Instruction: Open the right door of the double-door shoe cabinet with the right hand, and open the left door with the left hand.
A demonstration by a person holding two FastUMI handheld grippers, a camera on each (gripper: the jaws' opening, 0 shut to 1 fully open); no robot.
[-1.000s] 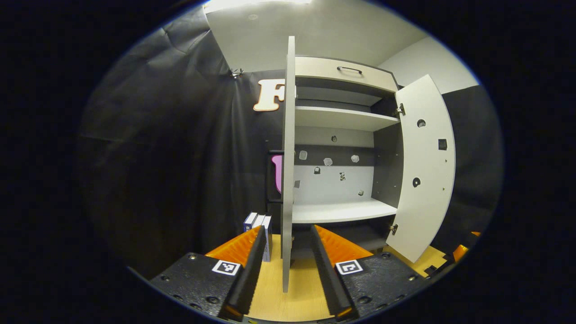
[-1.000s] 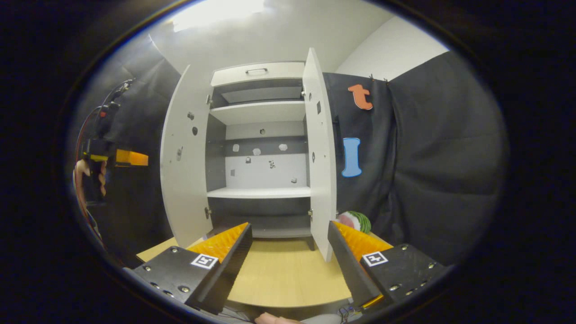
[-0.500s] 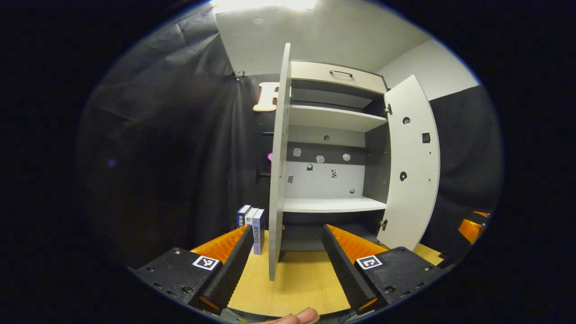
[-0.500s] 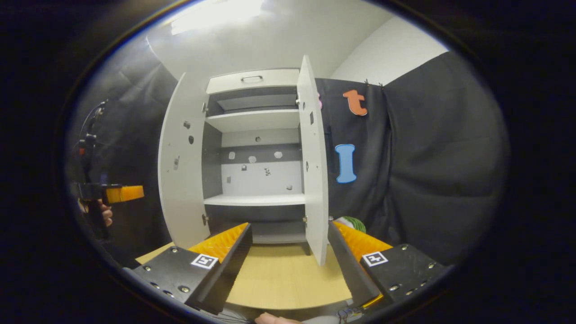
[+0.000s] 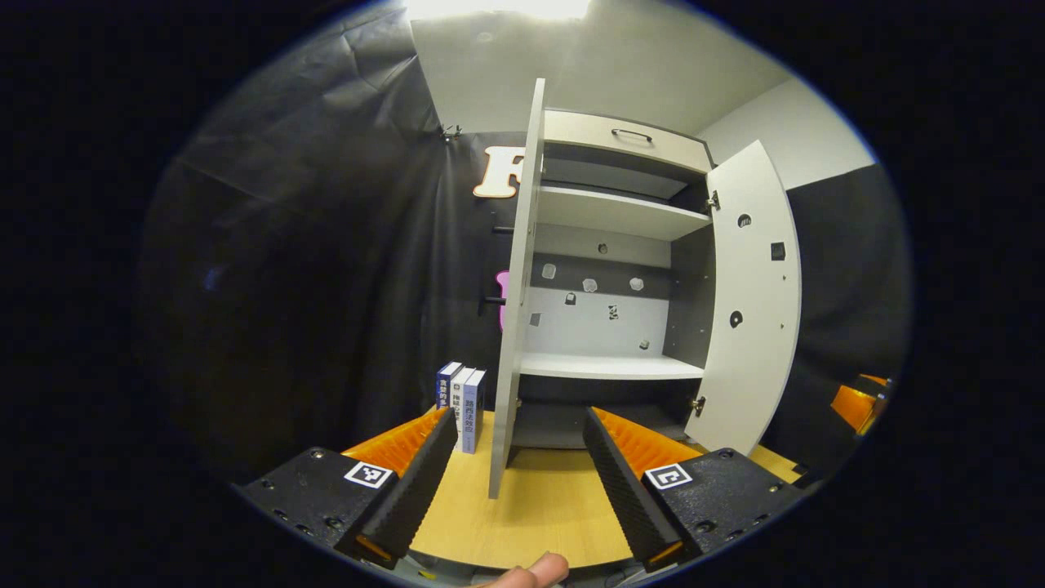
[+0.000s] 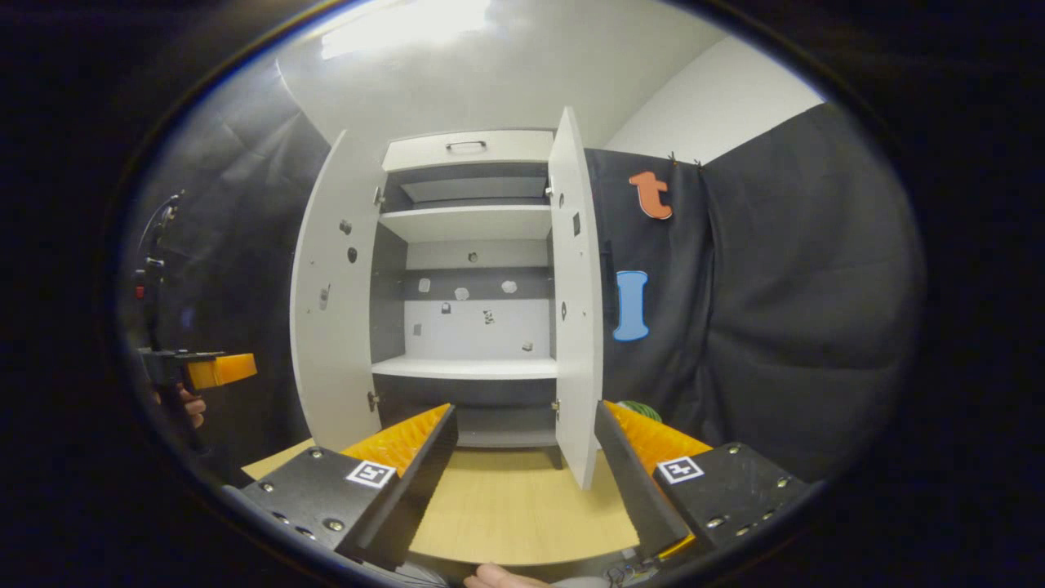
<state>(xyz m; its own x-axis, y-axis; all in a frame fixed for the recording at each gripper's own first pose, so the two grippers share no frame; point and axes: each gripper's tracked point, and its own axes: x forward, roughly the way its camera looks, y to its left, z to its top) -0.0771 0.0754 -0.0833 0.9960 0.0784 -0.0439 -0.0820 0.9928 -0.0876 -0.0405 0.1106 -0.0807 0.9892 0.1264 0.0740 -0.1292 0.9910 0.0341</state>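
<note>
Both doors of the shoe cabinet (image 6: 465, 302) stand swung out, left door (image 5: 513, 327) and right door (image 6: 576, 327), so I hold my left tool (image 5: 516, 482) and right tool (image 6: 522, 482) back, spread wide, gripping nothing, above the tabletop (image 6: 522, 506).

book spines (image 5: 462, 398) carry small print, too blurred to read.
</note>
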